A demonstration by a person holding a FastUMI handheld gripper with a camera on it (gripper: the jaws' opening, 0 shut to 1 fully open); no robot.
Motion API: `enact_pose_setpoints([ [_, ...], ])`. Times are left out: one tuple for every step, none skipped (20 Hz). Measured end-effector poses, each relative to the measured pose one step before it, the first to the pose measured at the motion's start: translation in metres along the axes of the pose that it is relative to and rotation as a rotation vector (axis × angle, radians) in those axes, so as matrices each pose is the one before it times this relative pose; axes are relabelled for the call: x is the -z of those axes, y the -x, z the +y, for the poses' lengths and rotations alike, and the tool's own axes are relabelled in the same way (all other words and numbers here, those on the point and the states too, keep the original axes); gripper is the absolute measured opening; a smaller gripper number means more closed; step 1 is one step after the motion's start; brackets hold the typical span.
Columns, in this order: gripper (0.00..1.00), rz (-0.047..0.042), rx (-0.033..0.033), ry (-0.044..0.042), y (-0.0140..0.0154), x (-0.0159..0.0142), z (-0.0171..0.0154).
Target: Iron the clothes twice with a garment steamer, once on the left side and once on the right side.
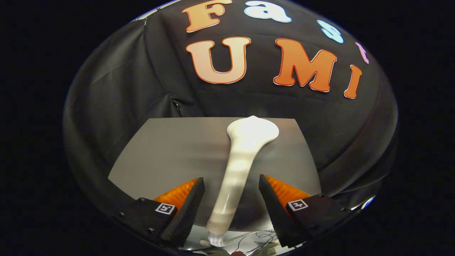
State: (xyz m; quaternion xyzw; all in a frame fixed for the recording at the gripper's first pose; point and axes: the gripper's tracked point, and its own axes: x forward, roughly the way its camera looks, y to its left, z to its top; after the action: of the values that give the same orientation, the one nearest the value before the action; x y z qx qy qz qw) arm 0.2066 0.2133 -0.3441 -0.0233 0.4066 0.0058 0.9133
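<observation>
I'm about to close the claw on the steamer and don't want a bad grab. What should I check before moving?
1. Claw open: ok, both fingers stand apart.
2. Steamer handle between the fingers: ok, roughly centred.
3. Fingers touching the handle: not ok yet, gaps show on both sides.
4. Steamer head pointing away, toward the cloth wall: ok.
5. Steamer resting on the grey garment: cannot tell whether it lies on it or is lifted.
6. Cord at the handle's base free of the fingers: cannot tell, it is partly hidden.
</observation>
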Motion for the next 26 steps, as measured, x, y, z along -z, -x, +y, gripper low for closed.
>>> enact_pose_setpoints([
  [0.99,0.00341,0.01193,0.00281,-0.00347,-0.00136,-0.00107],
  [0.99,0.00204,0.01063,-0.00215,-0.00424,-0.00231,-0.00208],
  [0.99,0.00255,0.00935,-0.00111,-0.00408,-0.00257,-0.00054],
  [0.99,0.00075,0.00976,0.00191,-0.00491,-0.0022,-0.0019],
  [0.97,0.00177,0.00997,0.00325,-0.00427,-0.00122,-0.00052],
  [0.94,0.00756,0.0178,0.00242,-0.00376,-0.0007,-0.00301],
  [0.9,0.00462,0.0091,-0.0014,-0.00416,0.00204,-0.00169],
  [0.86,0.0057,0.00489,-0.00127,-0.00374,-0.00027,-0.00037],
  [0.82,0.00466,0.00208,0.00062,-0.00174,-0.00086,0.00005],
  [0.77,0.00433,-0.00035,0.00199,-0.00246,-0.00013,0.00041],
  [0.73,0.00324,0.00694,0.00284,-0.002,0.00079,-0.00139],
  [0.68,-0.00055,0.00374,0.00218,0.00012,-0.00146,-0.00106],
  [0.65,0.00362,-0.00154,0.00043,-0.00032,0.0005,0.00058],
  [0.63,0.00166,-0.00228,-0.00173,-0.00042,0.00018,0.00068],
  [0.61,-0.0007,-0.00434,-0.00336,0.00041,0.00082,0.00063],
  [0.58,-0.00461,-0.00859,-0.00267,0.00143,-0.00134,0.00214],
  [0.55,-0.00433,-0.01589,-0.00357,-0.00106,0.00155,0.00379],
  [0.53,-0.00767,-0.01774,-0.0044,0.00056,-0.00167,0.00404],
  [0.49,-0.01873,-0.01503,-0.00575,0.00414,-0.00164,0.0029],
  [0.45,-0.02231,-0.01008,0.00749,0.00374,-0.00343,0.00247],
  [0.45,-0.02545,-0.00322,0.00352,0.00837,-0.00243,-0.00074],
  [0.45,-0.03129,-0.00606,0.00687,0.00764,-0.00539,0.00021],
  [0.44,-0.02582,-0.00792,0.01044,0.01435,-0.00314,0.00125],
  [0.44,-0.03204,-0.01302,0.00189,0.01315,-0.00651,0.00155],
  [0.45,-0.0261,-0.01927,0.00129,0.01121,-0.00218,0.00255],
  [0.44,-0.03108,-0.0207,-0.00029,0.01395,-0.0039,0.00356],
])
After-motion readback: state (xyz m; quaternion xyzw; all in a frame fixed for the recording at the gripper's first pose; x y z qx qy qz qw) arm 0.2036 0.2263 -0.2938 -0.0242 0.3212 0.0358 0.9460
